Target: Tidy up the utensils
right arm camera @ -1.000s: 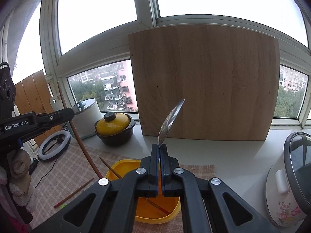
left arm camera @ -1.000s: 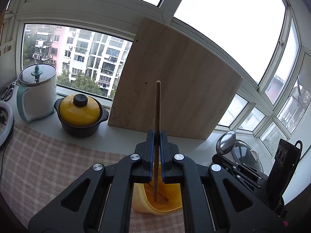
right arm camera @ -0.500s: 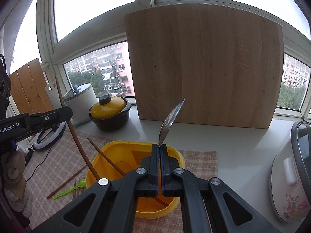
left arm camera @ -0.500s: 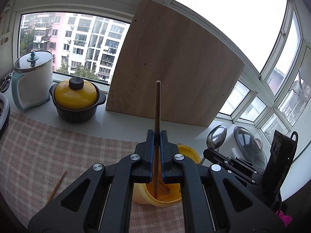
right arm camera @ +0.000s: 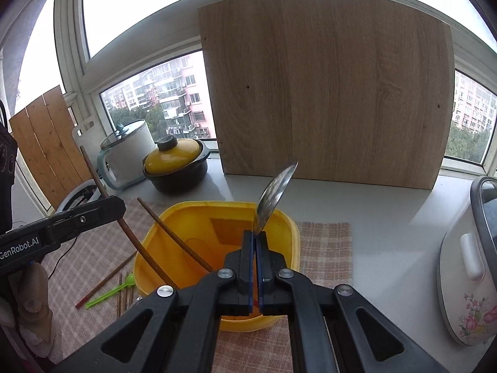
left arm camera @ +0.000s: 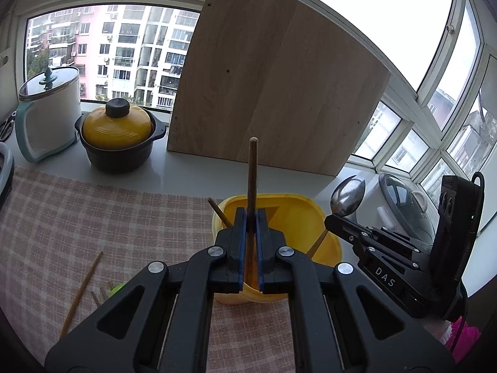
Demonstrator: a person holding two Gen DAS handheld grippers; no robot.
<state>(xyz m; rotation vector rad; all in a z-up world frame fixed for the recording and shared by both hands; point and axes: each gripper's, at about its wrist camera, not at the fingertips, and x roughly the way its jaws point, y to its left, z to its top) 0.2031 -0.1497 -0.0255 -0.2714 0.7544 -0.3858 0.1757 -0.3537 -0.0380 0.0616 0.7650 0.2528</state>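
My left gripper (left arm camera: 251, 217) is shut on a brown wooden chopstick (left arm camera: 252, 174) that stands upright over the near rim of a yellow plastic tub (left arm camera: 298, 205). Seen from the right wrist, that chopstick (right arm camera: 102, 192) slants down to the tub's left rim (right arm camera: 149, 242) under the left gripper (right arm camera: 122, 206). My right gripper (right arm camera: 255, 236) is shut on a metal spoon (right arm camera: 275, 194) whose bowl points up over the tub. In the left wrist view the spoon (left arm camera: 348, 197) and right gripper (left arm camera: 329, 219) sit at the tub's right. Another chopstick (right arm camera: 174, 236) leans inside the tub.
Loose chopsticks (right arm camera: 108, 279) and a green plastic utensil (right arm camera: 115, 289) lie on the checked cloth (left arm camera: 93, 217) left of the tub. A yellow-lidded black pot (left arm camera: 118, 133), a white kettle (left arm camera: 46, 115), a leaning wooden board (right arm camera: 326, 87) and a rice cooker (right arm camera: 466, 273) stand around.
Both grippers have come lower toward the tub, still holding the chopstick and the spoon. The tub now looks larger and nearer in both views.
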